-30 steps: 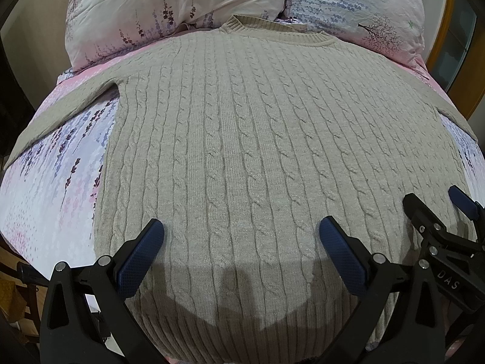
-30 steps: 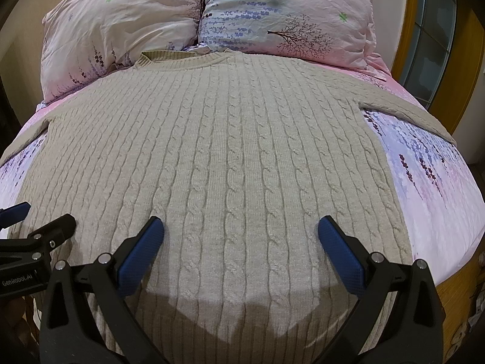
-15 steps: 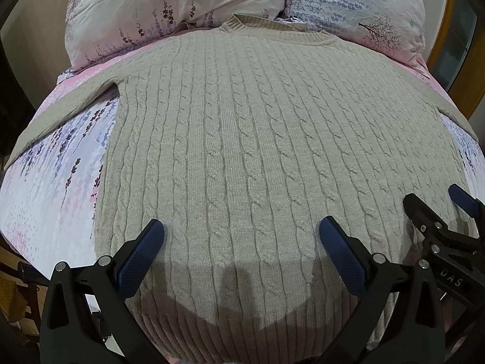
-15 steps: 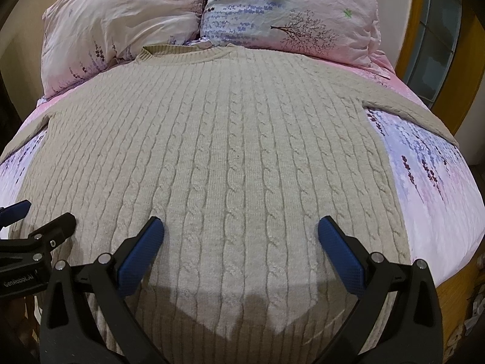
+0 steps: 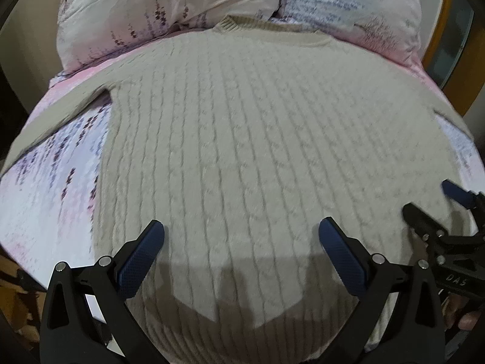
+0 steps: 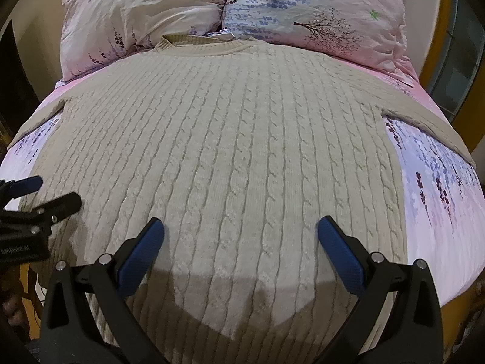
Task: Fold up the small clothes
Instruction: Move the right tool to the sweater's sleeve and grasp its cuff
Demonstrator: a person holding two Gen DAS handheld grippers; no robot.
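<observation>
A beige cable-knit sweater [image 5: 242,139] lies flat and face up on the bed, collar toward the pillows, sleeves spread to both sides; it also shows in the right wrist view [image 6: 230,151]. My left gripper [image 5: 241,236] is open and empty, hovering over the sweater's lower left part near the hem. My right gripper [image 6: 241,236] is open and empty over the lower right part. Each gripper shows at the edge of the other's view: the right gripper [image 5: 430,203] and the left gripper [image 6: 51,194]. The hem is partly hidden under the fingers.
The bed sheet [image 6: 433,212] is pink and lilac with flower prints. Two pillows [image 6: 145,9] [image 6: 318,12] lie at the head of the bed. A wooden frame and window [image 6: 454,60] stand at the right. The bed's edges drop off left and right.
Both grippers have shifted slightly; the left wrist view is now blurred by motion and shows the sweater a little lower. Both jaws stay open and the sweater has not moved.
</observation>
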